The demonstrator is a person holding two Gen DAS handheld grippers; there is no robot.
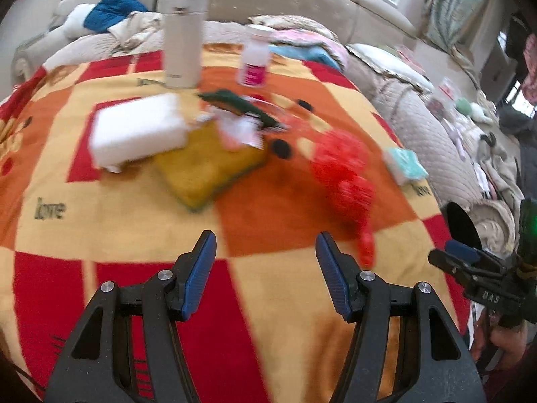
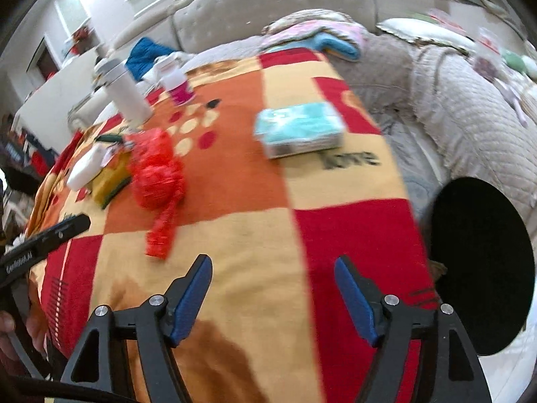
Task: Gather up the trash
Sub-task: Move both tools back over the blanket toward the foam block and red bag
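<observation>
A crumpled red plastic bag [image 1: 345, 171] [image 2: 157, 174] lies on the checked red, orange and yellow blanket [image 1: 141, 235] [image 2: 255, 208]. Crumpled wrappers, dark green and white [image 1: 238, 117], sit on a yellow sponge [image 1: 208, 168] [image 2: 110, 178]. My left gripper [image 1: 265, 258] hovers open over the blanket's near part, short of the bag, nothing between its blue pads. My right gripper [image 2: 273, 278] is open too, with only blanket between its fingers; the left wrist view shows it at the right edge [image 1: 463, 255]. A round black opening [image 2: 480, 268] [image 1: 463, 225] lies off the blanket's right side.
A white foam block [image 1: 137, 134] [image 2: 84, 164], a tall white flask [image 1: 183, 33] [image 2: 124, 90] and a small pink-labelled bottle [image 1: 255, 57] [image 2: 178, 84] stand on the blanket. A teal tissue pack [image 2: 298, 131] [image 1: 404, 164] lies to the right. A beige quilted sofa with clothes surrounds it.
</observation>
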